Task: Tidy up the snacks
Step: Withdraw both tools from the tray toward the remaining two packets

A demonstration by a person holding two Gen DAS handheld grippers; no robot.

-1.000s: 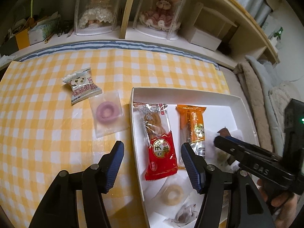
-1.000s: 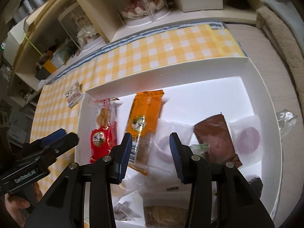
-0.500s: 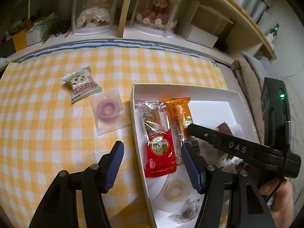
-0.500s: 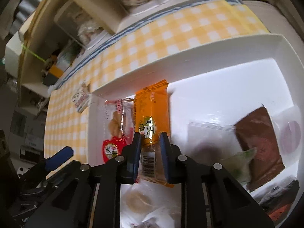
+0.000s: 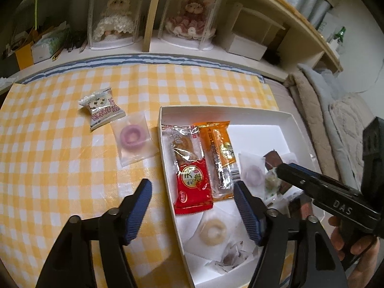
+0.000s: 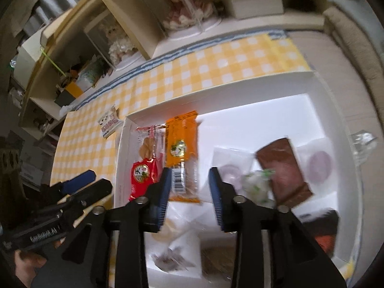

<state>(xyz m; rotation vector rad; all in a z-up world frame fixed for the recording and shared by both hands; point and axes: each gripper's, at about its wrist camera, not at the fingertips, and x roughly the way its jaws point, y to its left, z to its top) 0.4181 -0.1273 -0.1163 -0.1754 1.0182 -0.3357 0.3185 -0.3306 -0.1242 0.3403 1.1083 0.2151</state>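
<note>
A white box (image 5: 224, 110) sits on the yellow checked cloth. A red packet (image 5: 192, 175) and an orange packet (image 5: 219, 158) lie side by side at its left end. My right gripper (image 6: 189, 192) hovers over the orange packet's (image 6: 182, 148) near end. Its jaws are opening, and the packet lies loose by the left pad. My left gripper (image 5: 192, 206) straddles the box's left wall above the red packet's lower end; its jaws are opening with nothing gripped. On the cloth lie a white biscuit packet (image 5: 102, 110) and a wrapped purple ring sweet (image 5: 132, 135).
The box also holds a beige ring sweet (image 5: 213, 228), a brown packet (image 6: 283, 170), a wrapped purple sweet (image 6: 319, 163) and small wrapped candies. Shelves with two doll cases (image 5: 187, 16) line the table's far edge. Folded blankets (image 5: 319, 110) lie to the right.
The right gripper closed on the orange packet, slid it left against the red one, then let go and drew back. The left gripper's jaws spread wider.
</note>
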